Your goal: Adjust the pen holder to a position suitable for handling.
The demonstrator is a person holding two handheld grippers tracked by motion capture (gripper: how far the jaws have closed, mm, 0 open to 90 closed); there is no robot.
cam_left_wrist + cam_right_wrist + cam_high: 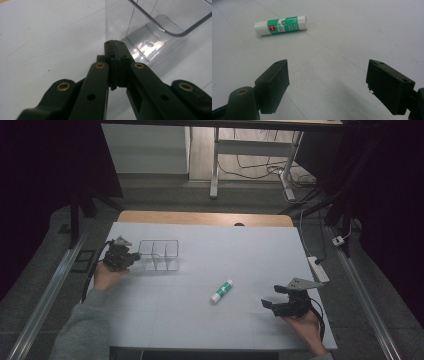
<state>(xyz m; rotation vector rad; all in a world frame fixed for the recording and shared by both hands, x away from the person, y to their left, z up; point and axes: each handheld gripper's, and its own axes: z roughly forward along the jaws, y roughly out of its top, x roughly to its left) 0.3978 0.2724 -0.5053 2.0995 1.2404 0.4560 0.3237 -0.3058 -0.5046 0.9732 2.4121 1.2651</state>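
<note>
The right tongs (327,85) sit nearest, jaws spread wide and empty over the white table (200,320), near its front right edge. The glue stick (280,25) lies on its side ahead of them, apart from both jaws, around the table's middle (221,291). Well to its left, the left tongs (115,50) are clenched on the thin wall of a clear divided tray (160,255).

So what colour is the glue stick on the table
White with a green label, the glue stick shows best in the right gripper view.
</note>
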